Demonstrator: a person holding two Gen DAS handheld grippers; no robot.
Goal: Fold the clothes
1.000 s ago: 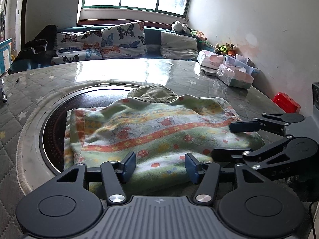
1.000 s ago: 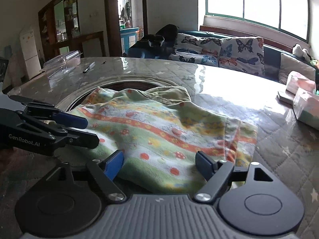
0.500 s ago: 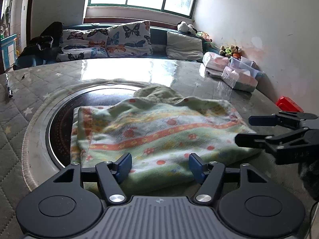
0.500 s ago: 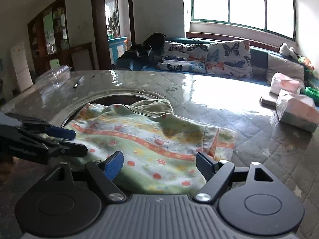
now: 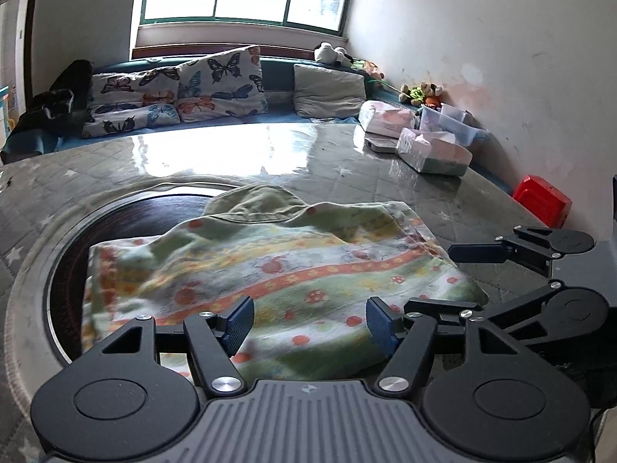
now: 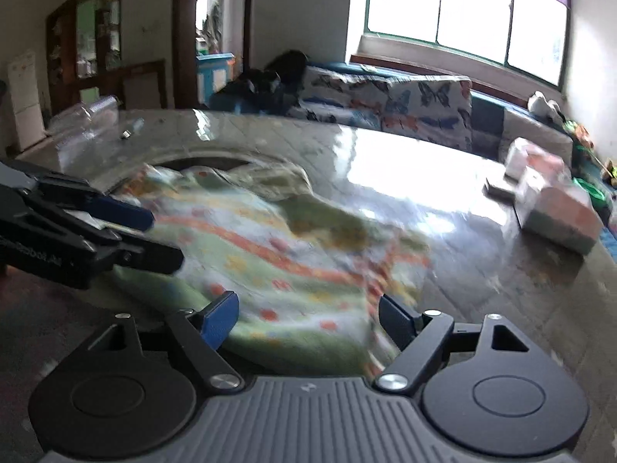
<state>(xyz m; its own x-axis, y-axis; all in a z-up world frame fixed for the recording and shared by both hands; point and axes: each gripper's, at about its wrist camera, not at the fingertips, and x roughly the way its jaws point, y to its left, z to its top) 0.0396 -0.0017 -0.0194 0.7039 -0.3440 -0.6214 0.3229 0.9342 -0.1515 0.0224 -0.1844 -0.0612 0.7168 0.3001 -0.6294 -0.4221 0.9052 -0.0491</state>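
While both jaws stood wide and empty, the left gripper and right gripper framed the garment lying mid-frame over the table's dark round inset; soft, light, floppy, best pinched at a near corner

Left wrist view: low over table, close behind its fingers, facing the window wall; right gripper beyond its right finger. Right wrist view: same height, blurred, angled toward doorway; left gripper beyond its left finger. Shared: folded garment ahead of both finger pairs.
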